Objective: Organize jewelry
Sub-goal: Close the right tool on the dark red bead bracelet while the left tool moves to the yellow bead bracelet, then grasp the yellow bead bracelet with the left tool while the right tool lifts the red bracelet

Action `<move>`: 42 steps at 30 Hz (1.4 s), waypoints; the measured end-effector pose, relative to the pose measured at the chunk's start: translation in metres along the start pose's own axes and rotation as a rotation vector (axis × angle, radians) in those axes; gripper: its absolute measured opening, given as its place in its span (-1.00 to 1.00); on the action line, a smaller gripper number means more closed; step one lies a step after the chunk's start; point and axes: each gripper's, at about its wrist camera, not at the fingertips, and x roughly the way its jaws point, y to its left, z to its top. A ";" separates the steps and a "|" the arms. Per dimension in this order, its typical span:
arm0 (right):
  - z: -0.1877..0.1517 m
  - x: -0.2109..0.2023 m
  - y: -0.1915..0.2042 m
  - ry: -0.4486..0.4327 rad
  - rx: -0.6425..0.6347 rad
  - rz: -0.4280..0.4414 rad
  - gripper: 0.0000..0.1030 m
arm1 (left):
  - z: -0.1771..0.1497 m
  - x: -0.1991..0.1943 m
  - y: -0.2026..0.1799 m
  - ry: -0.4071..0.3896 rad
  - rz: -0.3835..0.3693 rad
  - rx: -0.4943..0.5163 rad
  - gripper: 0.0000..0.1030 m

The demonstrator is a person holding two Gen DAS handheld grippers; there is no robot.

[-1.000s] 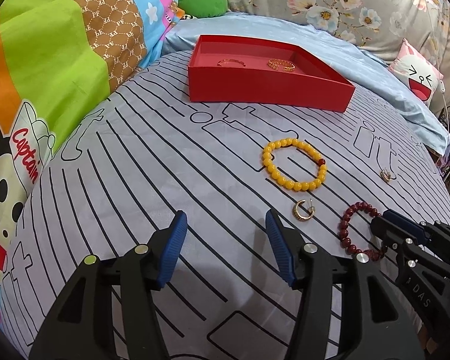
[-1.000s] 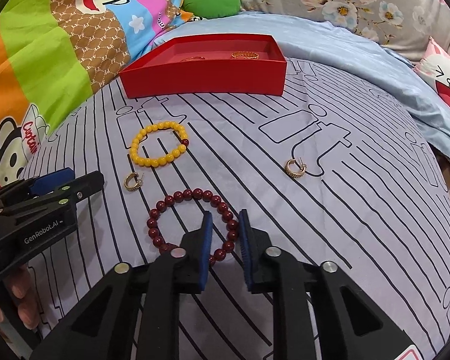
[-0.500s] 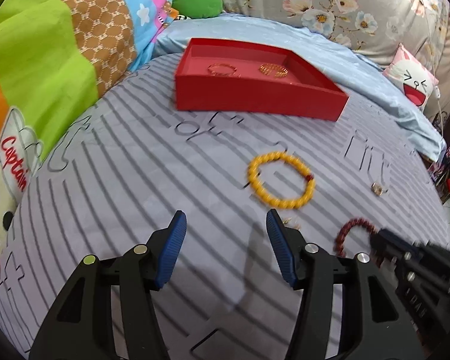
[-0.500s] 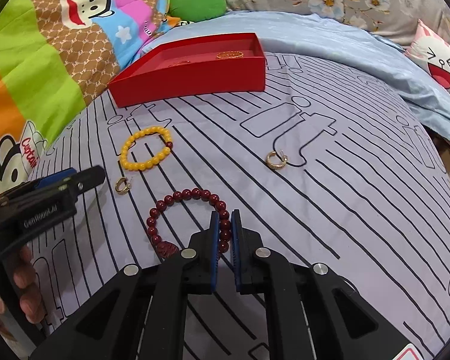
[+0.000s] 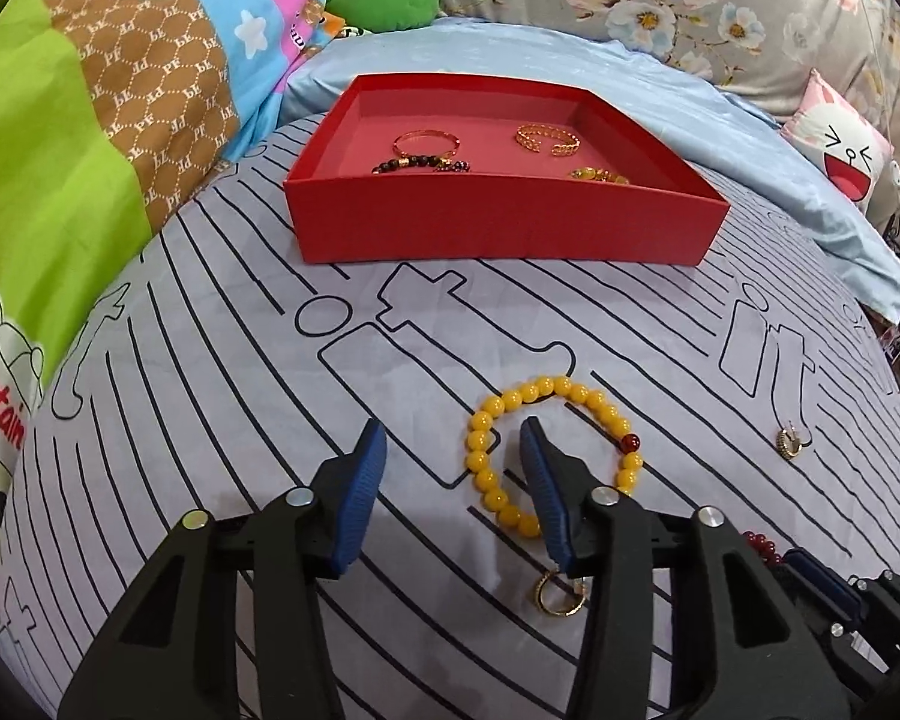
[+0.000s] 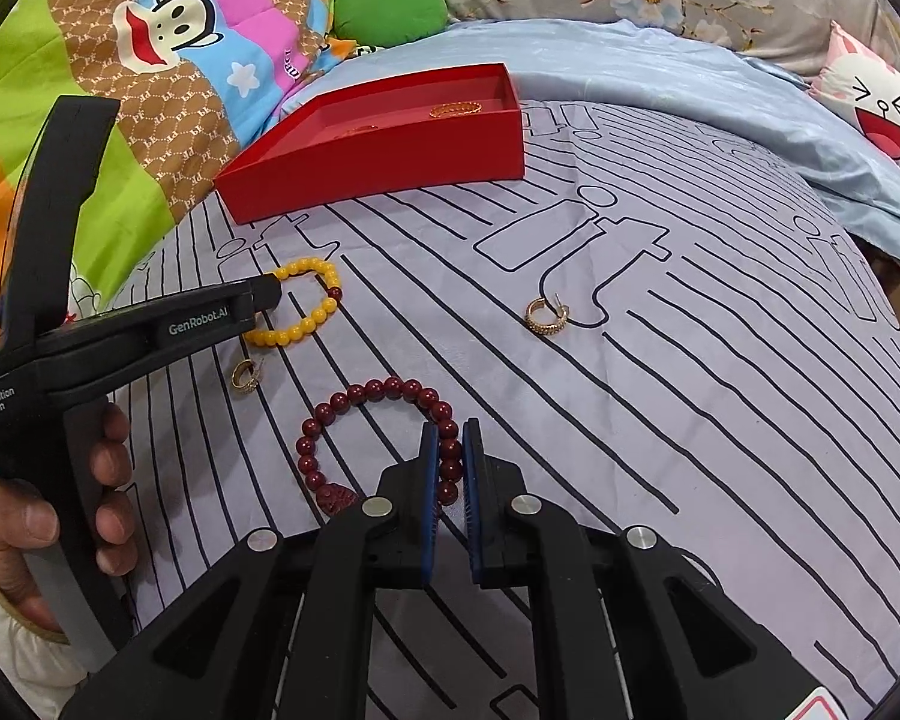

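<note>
The right gripper (image 6: 450, 468) clenches the red bracelet (image 6: 378, 390) for lifting toward the far red box (image 5: 510, 234); the left gripper (image 5: 453, 462), jaws closing, straddles the yellow bracelet (image 5: 510, 402), pads not yet pressing.

A striped grey bedsheet (image 5: 210, 360), cartoon monkey quilt (image 6: 168, 30), green cushion (image 6: 390, 12), floral fabric (image 5: 690, 0).

Between my grippers and the open red cardboard tray (image 5: 504, 228) the grey line-printed bedsheet (image 5: 222, 360) lies bare on the left. Straight ahead, a yellow bead bracelet (image 5: 546, 450) and a small gold hoop earring (image 5: 561, 597) clutter the path; a bright patchwork quilt (image 5: 90, 120) walls the left side.
</note>
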 end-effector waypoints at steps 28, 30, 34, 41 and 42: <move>0.013 -0.028 0.002 -0.051 0.012 0.021 -0.86 | 0.000 -0.052 0.017 -0.039 -0.091 -0.028 -0.86; 0.017 -0.034 0.001 -0.066 0.007 0.021 -0.86 | 0.002 -0.059 0.019 -0.049 -0.090 -0.027 -0.86; 0.028 -0.047 0.003 -0.100 -0.011 0.017 -0.86 | 0.007 -0.071 0.024 -0.063 -0.091 -0.030 -0.86; 0.048 -0.055 0.005 -0.132 -0.040 0.023 -0.86 | 0.018 -0.081 0.027 -0.083 -0.088 -0.020 -0.86; 0.051 -0.055 0.005 -0.135 -0.041 0.025 -0.86 | 0.019 -0.082 0.027 -0.087 -0.090 -0.019 -0.86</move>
